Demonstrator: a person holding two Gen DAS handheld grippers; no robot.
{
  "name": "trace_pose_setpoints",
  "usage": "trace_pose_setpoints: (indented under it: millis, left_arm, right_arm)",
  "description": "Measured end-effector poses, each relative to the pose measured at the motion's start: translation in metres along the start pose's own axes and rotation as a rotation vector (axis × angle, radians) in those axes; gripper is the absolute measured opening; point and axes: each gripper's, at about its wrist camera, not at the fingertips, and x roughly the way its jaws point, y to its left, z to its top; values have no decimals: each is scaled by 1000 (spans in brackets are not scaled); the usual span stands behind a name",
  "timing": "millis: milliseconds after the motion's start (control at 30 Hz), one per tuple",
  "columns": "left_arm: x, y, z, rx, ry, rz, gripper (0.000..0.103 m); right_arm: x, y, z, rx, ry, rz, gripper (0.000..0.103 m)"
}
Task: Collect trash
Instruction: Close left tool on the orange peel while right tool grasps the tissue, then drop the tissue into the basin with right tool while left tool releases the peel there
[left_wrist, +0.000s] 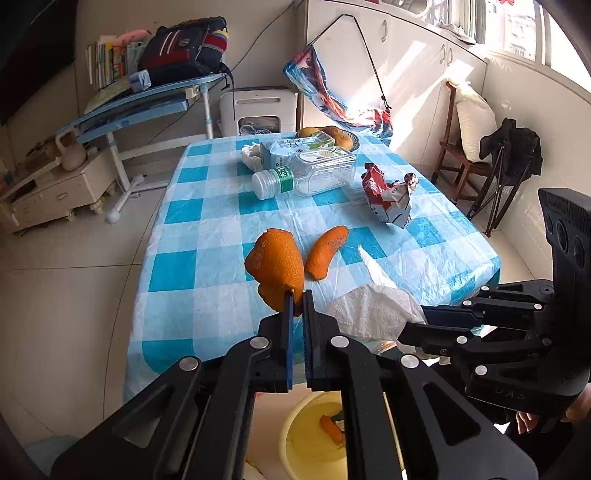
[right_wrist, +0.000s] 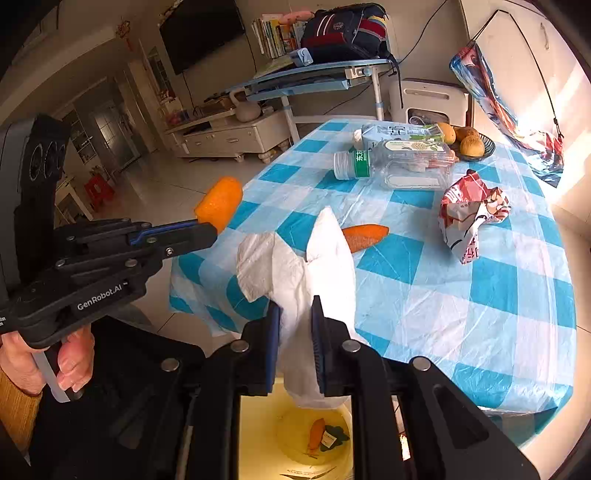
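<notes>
My left gripper (left_wrist: 298, 295) is shut on a large piece of orange peel (left_wrist: 275, 264), held in the air above the near table edge; it also shows in the right wrist view (right_wrist: 218, 202). My right gripper (right_wrist: 295, 306) is shut on a crumpled white paper napkin (right_wrist: 295, 269), also seen in the left wrist view (left_wrist: 373, 308). A yellow trash bin (right_wrist: 295, 432) stands on the floor below both grippers, with a peel piece inside. A second peel (left_wrist: 327, 251) lies on the checked tablecloth (left_wrist: 207, 229).
On the table lie an empty plastic bottle (left_wrist: 306, 175), a milk carton (left_wrist: 295, 147), a crumpled red-and-white snack wrapper (left_wrist: 388, 195) and a bowl of fruit (left_wrist: 332, 134). A wooden chair (left_wrist: 458, 155) stands to the right, a blue desk (left_wrist: 147, 99) behind.
</notes>
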Motion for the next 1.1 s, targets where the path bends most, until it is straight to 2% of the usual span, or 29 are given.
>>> trace_pose_setpoints:
  millis: [200, 267, 300, 333, 400, 433, 533, 700, 767, 833, 867, 933, 967, 1000, 1100]
  left_arm:
    - [-9, -6, -30, -4, 38, -3, 5]
    - [-8, -6, -37, -8, 54, -3, 5]
    - [-7, -5, -39, -10, 63, -2, 5]
    - [-7, -4, -42, -10, 72, 1, 5]
    - [-6, -2, -47, -11, 88, 2, 5]
    - [-6, -2, -50, -11, 95, 0, 5]
    - [-4, -5, -58, 7, 122, -4, 5]
    - [1, -25, -79, 83, 201, -39, 5]
    - [5, -38, -91, 141, 262, -69, 5]
    - [14, -52, -107, 201, 354, -108, 5]
    - [17, -57, -113, 219, 395, -120, 7]
    - [23, -65, -124, 266, 462, -134, 16]
    - [22, -70, -126, 298, 455, -107, 31]
    - [20, -72, -126, 321, 441, -91, 49]
    - [9, -69, -116, 300, 364, -69, 64]
  right_arm:
    - [21, 33, -62, -8, 208, 14, 17]
    - [33, 41, -73, -33, 278, 12, 22]
    - [39, 44, -77, -42, 317, 13, 27]
    - [42, 46, -83, -47, 333, -5, 39]
    - [41, 45, -84, -37, 331, -24, 49]
    - [37, 45, -84, -24, 313, -34, 53]
    - [21, 35, -77, 27, 233, -65, 59]
    - [-17, 25, -67, 98, 23, -118, 70]
    - [-34, 24, -62, 113, -66, -129, 72]
    - [-50, 22, -56, 120, -148, -158, 79]
    - [-56, 22, -55, 123, -183, -169, 80]
    - [-64, 18, -54, 138, -227, -181, 82]
    - [-66, 15, -53, 148, -240, -185, 82]
    - [-67, 11, -52, 157, -246, -187, 82]
    - [-70, 8, -52, 176, -263, -198, 82]
